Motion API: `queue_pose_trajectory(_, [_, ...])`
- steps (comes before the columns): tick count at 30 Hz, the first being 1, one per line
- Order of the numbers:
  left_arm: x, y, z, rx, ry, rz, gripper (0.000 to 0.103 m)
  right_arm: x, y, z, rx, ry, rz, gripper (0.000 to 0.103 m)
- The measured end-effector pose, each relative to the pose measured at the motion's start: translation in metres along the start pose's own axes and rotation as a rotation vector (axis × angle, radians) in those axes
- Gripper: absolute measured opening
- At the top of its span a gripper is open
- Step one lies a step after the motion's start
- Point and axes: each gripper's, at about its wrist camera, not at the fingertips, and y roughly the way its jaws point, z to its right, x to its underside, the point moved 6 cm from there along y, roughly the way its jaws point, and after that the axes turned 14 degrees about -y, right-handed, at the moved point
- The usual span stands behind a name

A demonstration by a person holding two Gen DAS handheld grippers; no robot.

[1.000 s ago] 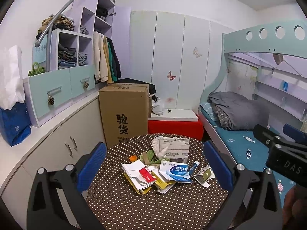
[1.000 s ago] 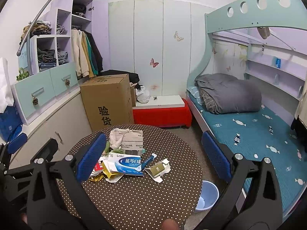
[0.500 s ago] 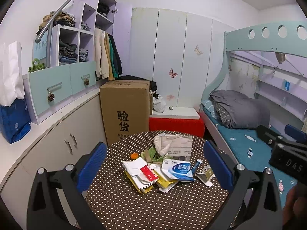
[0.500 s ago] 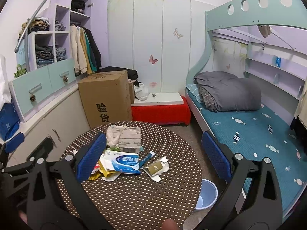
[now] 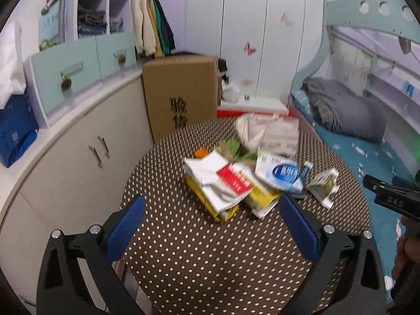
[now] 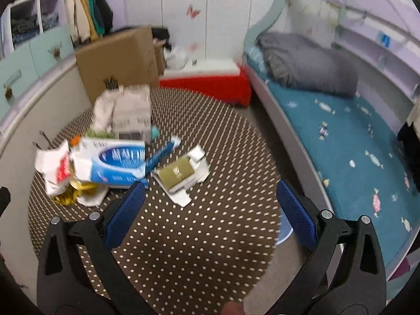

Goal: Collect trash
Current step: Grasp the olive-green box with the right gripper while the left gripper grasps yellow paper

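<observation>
On the round polka-dot table in front of you the trash lies in one loose heap toward the far half, well ahead of both tools. Your left gripper is spread wide with nothing between its blue pads; it hangs above the near part of the table, facing the heap. Your right gripper is likewise wide apart and empty, its left pad just short of the blue-and-white carton.

That carton lies flat, its long axis running left to right in the right wrist view. The blue tube beside it lies on a diagonal, one end toward the carton's near corner and the other up and away to the right. The olive flattened box sits just right of the tube. Behind the carton a crumpled grey paper bag stands, and at the heap's left are white-and-red papers over yellow wrappers, touching. The pictures are blurred, so finer print is unreadable.
</observation>
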Motion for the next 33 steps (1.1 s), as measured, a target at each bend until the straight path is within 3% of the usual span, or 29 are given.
queue_pose_trajectory(9, [0.010,0.034,-0.010,-0.006,0.002,-0.065,0.099,-0.008,0.080,-0.031,-0.097,-0.144,-0.080,0.097])
queue_pose_trajectory(15, [0.006,0.056,-0.019,-0.011,-0.044,-0.098,0.099,-0.018,0.104,-0.037,-0.171,-0.151,-0.073,0.097])
queue_pose_trajectory(18, [-0.001,0.064,-0.022,-0.021,-0.055,-0.090,0.099,-0.021,0.113,-0.038,-0.235,-0.115,-0.083,0.069])
queue_pose_trajectory(19, [-0.002,0.066,-0.022,-0.025,-0.056,-0.089,0.099,-0.022,0.115,-0.037,-0.248,-0.100,-0.079,0.064])
queue_pose_trajectory(26, [-0.019,0.109,-0.026,-0.061,-0.073,-0.106,0.096,-0.024,0.114,-0.036,-0.286,-0.074,-0.063,0.063])
queue_pose_trajectory(28, [-0.023,0.123,-0.026,-0.046,-0.085,-0.128,0.075,-0.020,0.109,-0.035,-0.290,-0.070,-0.056,0.063])
queue_pose_trajectory(30, [-0.023,0.137,-0.025,-0.002,-0.103,-0.182,0.035,-0.017,0.103,-0.032,-0.290,-0.064,-0.050,0.063])
queue_pose_trajectory(32, [-0.024,0.142,-0.024,0.045,-0.127,-0.203,0.021,-0.016,0.098,-0.030,-0.286,-0.060,-0.039,0.063])
queue_pose_trajectory(33, [-0.028,0.139,-0.024,0.060,-0.126,-0.188,0.007,-0.015,0.094,-0.028,-0.281,-0.057,-0.034,0.063])
